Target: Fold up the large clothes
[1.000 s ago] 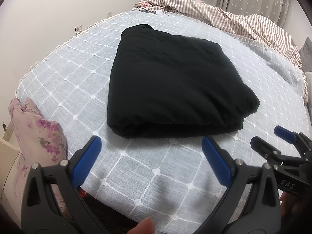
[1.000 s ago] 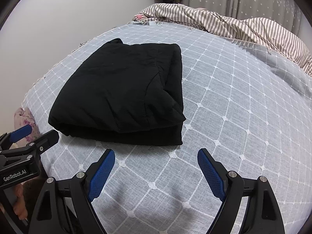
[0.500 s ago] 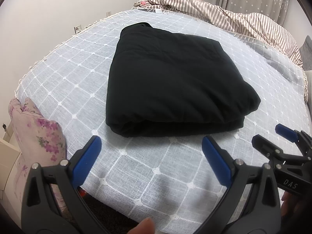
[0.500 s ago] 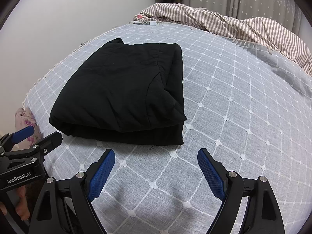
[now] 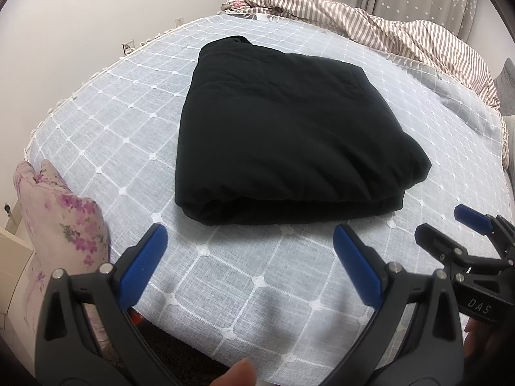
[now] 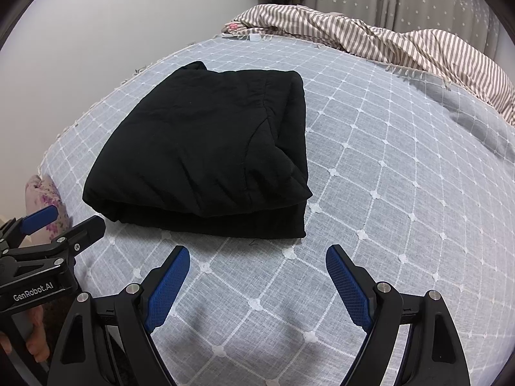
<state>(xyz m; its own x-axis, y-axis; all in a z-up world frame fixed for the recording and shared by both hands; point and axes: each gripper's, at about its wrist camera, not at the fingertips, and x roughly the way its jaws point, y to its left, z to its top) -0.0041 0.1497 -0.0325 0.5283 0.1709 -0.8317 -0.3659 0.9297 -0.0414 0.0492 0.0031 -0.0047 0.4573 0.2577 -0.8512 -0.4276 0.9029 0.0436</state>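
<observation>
- Black garment [image 5: 283, 135] folded into a compact bundle on the bed [image 5: 96, 122] — unmoved since a second ago.
- Left gripper [image 5: 248, 257], right gripper [image 6: 257, 276]: jaws released, empty — folding apparently finished.

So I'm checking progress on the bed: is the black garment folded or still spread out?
Folded. The black garment lies as a compact rectangular bundle on the checked bedspread, with stacked layers showing along its near edge. Neither gripper touches it.

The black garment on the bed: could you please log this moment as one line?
black garment: folded on bed | left gripper: open, empty | right gripper: open, empty | both short of garment
</observation>
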